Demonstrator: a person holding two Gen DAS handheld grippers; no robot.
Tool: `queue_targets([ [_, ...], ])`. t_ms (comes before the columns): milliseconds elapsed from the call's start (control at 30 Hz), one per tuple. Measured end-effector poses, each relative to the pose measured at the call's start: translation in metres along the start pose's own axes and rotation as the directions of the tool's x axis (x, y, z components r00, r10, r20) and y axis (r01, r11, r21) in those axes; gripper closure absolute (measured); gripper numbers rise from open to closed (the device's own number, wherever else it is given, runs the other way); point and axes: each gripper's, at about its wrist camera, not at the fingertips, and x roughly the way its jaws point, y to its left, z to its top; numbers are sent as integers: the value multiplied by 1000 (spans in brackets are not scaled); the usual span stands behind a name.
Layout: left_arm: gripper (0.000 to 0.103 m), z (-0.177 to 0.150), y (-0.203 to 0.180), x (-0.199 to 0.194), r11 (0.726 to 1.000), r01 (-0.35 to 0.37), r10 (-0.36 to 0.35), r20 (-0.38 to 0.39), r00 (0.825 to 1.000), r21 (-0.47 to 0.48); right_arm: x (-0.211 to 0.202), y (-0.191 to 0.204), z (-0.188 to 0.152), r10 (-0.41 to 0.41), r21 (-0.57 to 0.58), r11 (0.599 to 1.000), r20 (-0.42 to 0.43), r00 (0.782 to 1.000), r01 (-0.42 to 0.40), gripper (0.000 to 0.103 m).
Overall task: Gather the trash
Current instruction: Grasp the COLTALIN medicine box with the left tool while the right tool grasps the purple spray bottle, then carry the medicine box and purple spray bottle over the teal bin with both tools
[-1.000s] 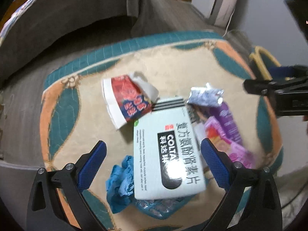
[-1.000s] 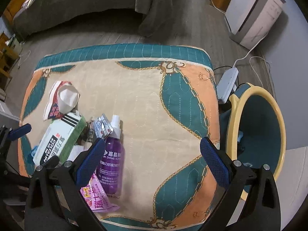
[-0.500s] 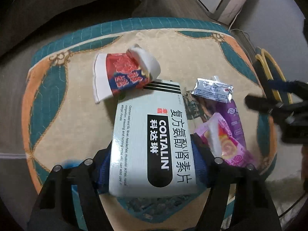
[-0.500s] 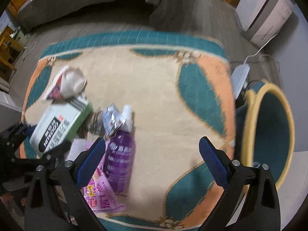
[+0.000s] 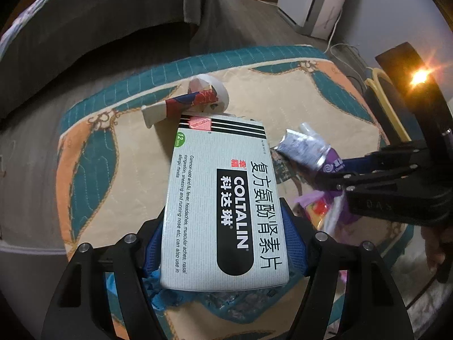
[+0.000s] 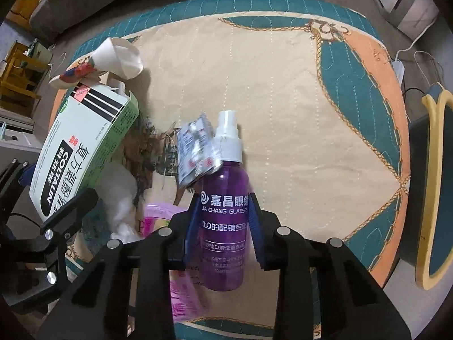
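My left gripper (image 5: 225, 243) is shut on a white COLTALIN medicine box (image 5: 223, 198) and holds it above the mat; the box also shows in the right wrist view (image 6: 82, 147). My right gripper (image 6: 223, 226) is shut on a purple spray bottle (image 6: 223, 221) with a white nozzle. A silver foil blister pack (image 6: 195, 153) leans on the bottle's neck. A crushed red and white paper cup (image 5: 195, 102) lies behind the box. A pink wrapper (image 6: 158, 221) and white tissue (image 6: 121, 198) lie left of the bottle.
The trash lies on a cream, teal and orange quilted mat (image 6: 283, 85). A teal bin with a yellow rim (image 6: 433, 198) stands to the right of the mat. A blue crumpled glove (image 5: 158, 291) lies under the box. A white appliance (image 5: 314, 0) stands at the back.
My left gripper closed on the medicine box and lifted it. My right gripper moved left onto the purple bottle and closed on it.
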Motion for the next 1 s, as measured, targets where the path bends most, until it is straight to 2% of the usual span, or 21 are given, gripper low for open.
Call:
queue_targets([
  [233, 32, -4, -2, -21, 1000, 13, -13, 37, 999, 8, -31, -6, -10, 10, 44, 999, 58, 998, -13, 71],
  [367, 32, -7, -6, -37, 999, 14, -16, 73, 997, 30, -58, -8, -12, 6, 51, 999, 125, 992, -12, 71],
  [467, 32, -6, -10, -51, 999, 23, -28, 115, 993, 37, -81, -12, -15, -15, 34, 999, 185, 983, 9, 71],
  [633, 32, -4, -20, -75, 998, 18, -30, 197, 980, 60, -118, -15, -25, 11, 39, 999, 280, 960, -23, 71],
  [1000, 31, 5, -33, -113, 997, -6, -19, 308, 951, 78, -166, -28, -41, 23, 36, 999, 383, 923, -40, 71],
])
